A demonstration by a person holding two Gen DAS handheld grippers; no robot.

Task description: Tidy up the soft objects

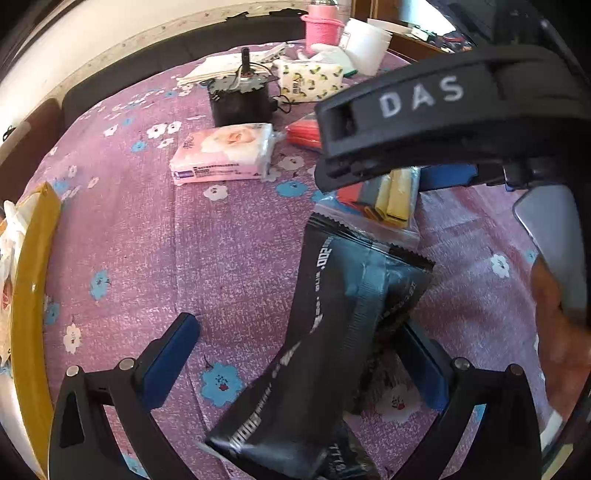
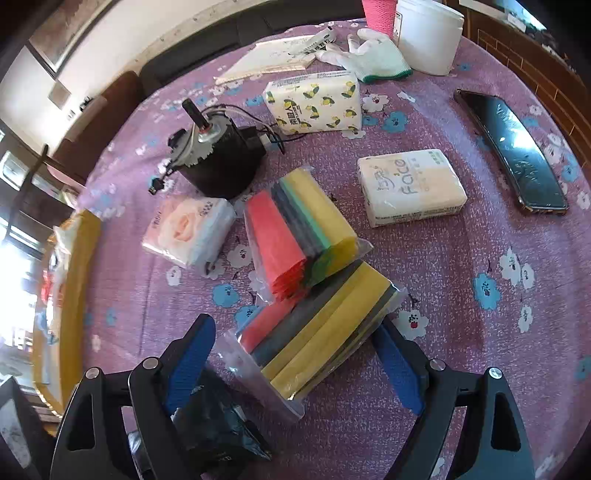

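A black foil pouch (image 1: 332,332) lies on the purple flowered cloth (image 1: 129,240). My left gripper (image 1: 297,325) is open around it; the left pad stands well clear, the right pad sits close to the pouch's edge. In the right wrist view a clear bag of coloured sponges (image 2: 317,332) lies between the fingers of my right gripper (image 2: 295,325), which is open, its right pad near the bag's side. A second sponge bag (image 2: 299,236) rests partly on the first. The black pouch (image 2: 218,424) shows at the lower left. The right gripper's body (image 1: 424,122) hangs over the sponges (image 1: 391,199).
Tissue packs lie around: pink (image 2: 188,229), lemon-printed (image 2: 314,103), white (image 2: 410,188). A black motor with wires (image 2: 218,162) stands mid-table. A phone (image 2: 513,151) lies at the right, a white glove (image 2: 369,55) and tub (image 2: 428,33) at the back. A yellow-rimmed tray (image 1: 33,295) borders the left.
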